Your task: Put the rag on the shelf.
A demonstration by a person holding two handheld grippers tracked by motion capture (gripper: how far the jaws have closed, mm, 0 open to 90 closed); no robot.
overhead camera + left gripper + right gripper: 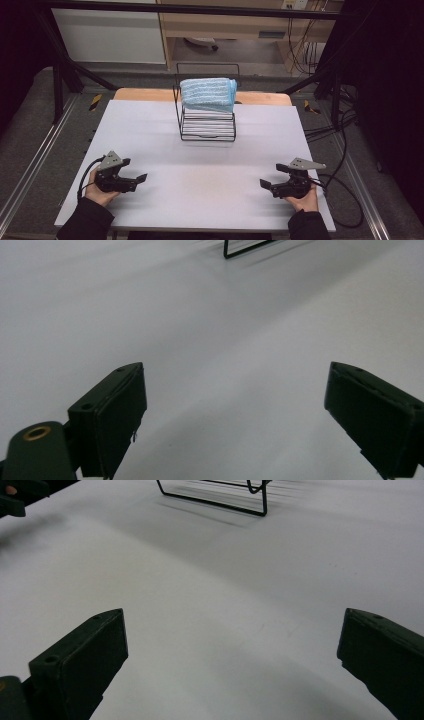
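At the far middle of the table stands a black wire rack, and a folded blue towel lies on top of it, well apart from both grippers. The high view shows towel, rack and both hands together; the left gripper view catches just a corner of the rack's base wire at its top edge, and the right gripper view shows the rack's lower frame but not the towel. Near the person's edge, the left gripper sits low over the white surface at the left, the right gripper at the right, each pointing inward toward the other. Both gripper views show their black jaws spread wide apart, with bare tabletop between them, holding and touching nothing. The right gripper view also catches a dark bit of the left gripper at its upper left corner.
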